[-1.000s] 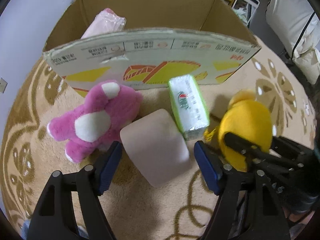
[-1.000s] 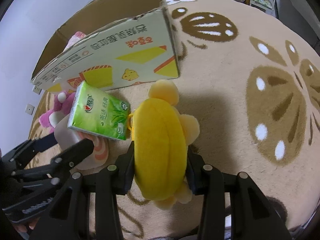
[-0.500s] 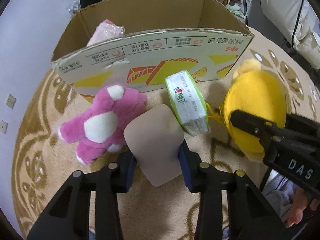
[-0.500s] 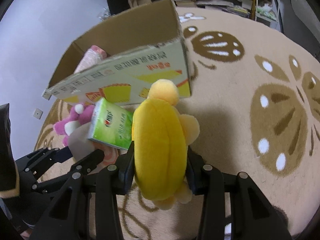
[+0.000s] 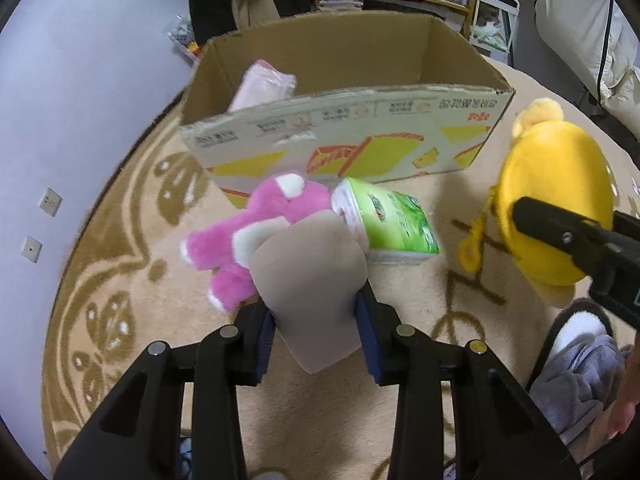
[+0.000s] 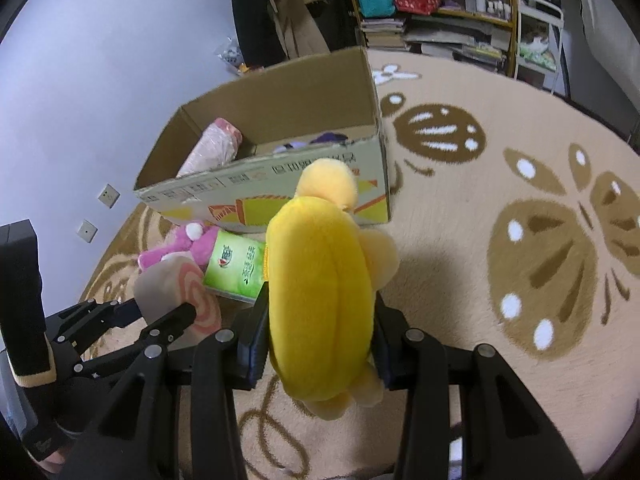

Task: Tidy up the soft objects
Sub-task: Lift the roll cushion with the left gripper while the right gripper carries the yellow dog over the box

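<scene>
yellow plush [image 6: 320, 300] clamped in right gripper [image 6: 318, 344]; beige roll cushion [image 5: 310, 280] clamped in left gripper [image 5: 316, 336], jaws just closed; step: carrying; next: release over cardboard box [image 5: 360, 120].

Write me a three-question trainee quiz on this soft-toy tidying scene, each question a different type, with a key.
1. True or false: the left hand-held gripper is shut on the beige swirl-patterned cushion.
2. What does the right hand-held gripper hold? A. pink plush bear B. yellow plush toy C. green tissue pack
3. Fill in: the pink wrapped bundle lies inside the open printed ____ box.

Key: 1 true. 2 B, the yellow plush toy; the pink plush bear and green tissue pack lie on the patterned rug. 3 cardboard.
</scene>
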A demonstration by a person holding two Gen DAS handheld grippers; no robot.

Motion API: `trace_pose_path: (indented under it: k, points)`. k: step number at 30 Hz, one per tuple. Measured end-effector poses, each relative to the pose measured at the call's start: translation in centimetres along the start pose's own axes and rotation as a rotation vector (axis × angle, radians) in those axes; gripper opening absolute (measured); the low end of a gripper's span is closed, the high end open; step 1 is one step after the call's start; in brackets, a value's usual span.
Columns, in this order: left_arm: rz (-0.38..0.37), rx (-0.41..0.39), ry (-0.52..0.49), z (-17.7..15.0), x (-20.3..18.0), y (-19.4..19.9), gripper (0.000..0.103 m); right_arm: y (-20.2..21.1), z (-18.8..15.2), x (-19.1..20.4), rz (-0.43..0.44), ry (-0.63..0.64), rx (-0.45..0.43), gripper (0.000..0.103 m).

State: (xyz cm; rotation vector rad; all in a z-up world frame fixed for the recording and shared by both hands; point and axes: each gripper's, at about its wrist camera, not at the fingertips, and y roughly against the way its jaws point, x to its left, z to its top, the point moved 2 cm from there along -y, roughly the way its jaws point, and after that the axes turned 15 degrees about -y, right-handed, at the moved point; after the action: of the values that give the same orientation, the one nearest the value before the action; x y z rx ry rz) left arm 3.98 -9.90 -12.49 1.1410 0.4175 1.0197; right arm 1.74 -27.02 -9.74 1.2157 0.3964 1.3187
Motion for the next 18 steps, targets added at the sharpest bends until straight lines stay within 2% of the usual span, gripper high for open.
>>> trace_pose_path:
  k: [6,10,18]
  points:
    - [0.043,-0.046,0.019,0.2,1.2,1.5,0.035,1.9,0.3,0.2,0.03,0.013,-0.061,0.045]
    - [0.03,-0.081,0.052,0.6,2.1,2.5,0.035,2.8,0.5,0.8,0.045,0.037,-0.107,0.045]
    - [0.132,-0.166,0.021,2.3,3.2,5.1,0.035,3.7,1.3,1.7,0.048,0.069,-0.162,0.045]
